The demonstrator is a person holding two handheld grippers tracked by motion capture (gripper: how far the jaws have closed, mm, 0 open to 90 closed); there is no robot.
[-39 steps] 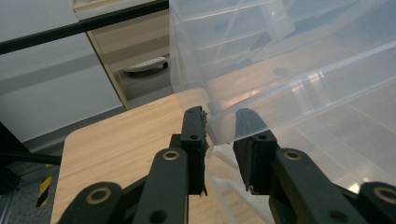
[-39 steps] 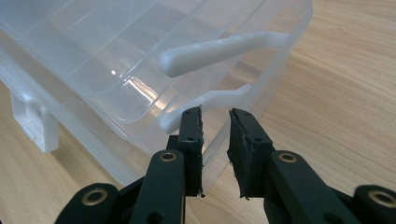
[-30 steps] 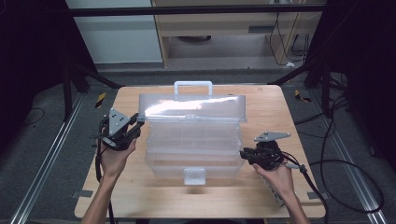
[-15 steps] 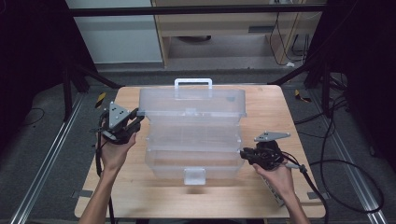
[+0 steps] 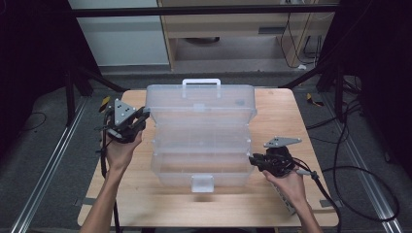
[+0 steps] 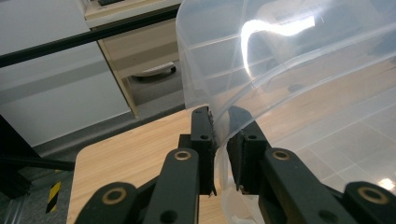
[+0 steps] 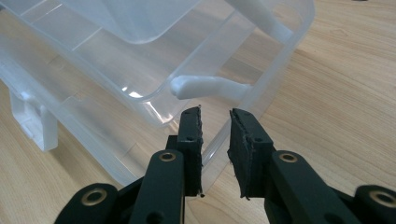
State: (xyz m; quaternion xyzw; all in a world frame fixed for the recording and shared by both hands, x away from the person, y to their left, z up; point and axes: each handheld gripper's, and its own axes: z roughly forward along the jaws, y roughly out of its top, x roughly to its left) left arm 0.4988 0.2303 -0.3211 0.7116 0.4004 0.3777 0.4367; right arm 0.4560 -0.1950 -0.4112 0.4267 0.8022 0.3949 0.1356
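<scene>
A clear plastic box [image 5: 201, 165] with stepped inner trays stands open on the wooden table [image 5: 272, 208]. Its lid [image 5: 201, 104], with a white handle [image 5: 201, 83], leans toward the far side. My left gripper [image 5: 144, 116] is at the lid's left corner. In the left gripper view the lid's thin edge [image 6: 219, 119] runs between the jaws of the left gripper [image 6: 223, 140], which have just been closing and pinch it. My right gripper [image 5: 252, 160] is at the base's right end. It [image 7: 215, 121] is shut on the base's rim [image 7: 275, 65].
A white latch [image 5: 202, 183] hangs at the box's front. Bare table [image 5: 145, 204] lies in front of the box and to both sides. Cables [image 5: 340, 170] trail over the floor at the right. A cabinet [image 5: 233, 29] stands beyond the table.
The lid has swung toward the far side and the trays have spread open. My left gripper went with it, away from me. The right gripper has not moved.
</scene>
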